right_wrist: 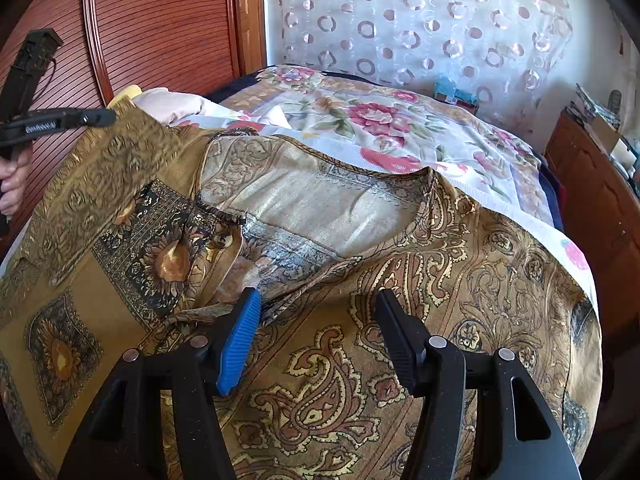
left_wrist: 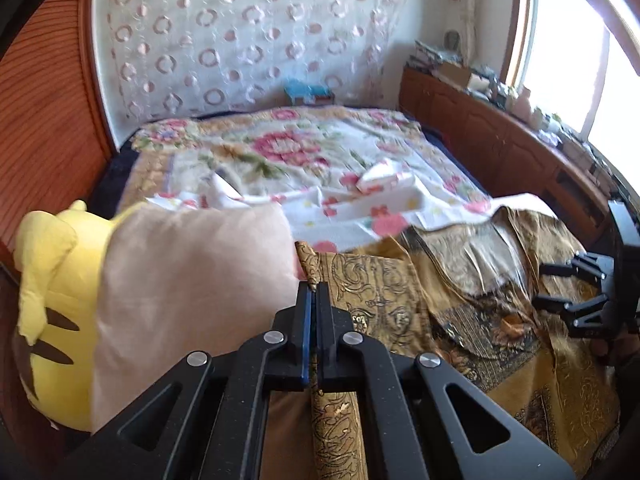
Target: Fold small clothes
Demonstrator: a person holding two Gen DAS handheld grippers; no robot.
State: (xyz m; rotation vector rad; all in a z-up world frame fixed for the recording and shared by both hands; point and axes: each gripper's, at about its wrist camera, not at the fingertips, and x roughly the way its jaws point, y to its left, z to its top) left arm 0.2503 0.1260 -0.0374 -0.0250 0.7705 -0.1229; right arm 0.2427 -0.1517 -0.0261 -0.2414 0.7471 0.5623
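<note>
Bed [right_wrist: 400, 128] carries gold patterned garment [right_wrist: 460, 280]; my left gripper [left_wrist: 314, 286] pinches its edge, right gripper [right_wrist: 316, 304] spread above it.

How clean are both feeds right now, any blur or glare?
Left wrist view: window blown out white, floral bedspread motion-smeared, left gripper sharp. Right wrist view: evenly lit; gold paisley garment crisp, only its lifted corner blurred. Both bend at the edges.

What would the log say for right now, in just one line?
left gripper: shut on gold patterned garment, edge lifted | right gripper: open, above garment | garment: spread on bed, unfolded
</note>
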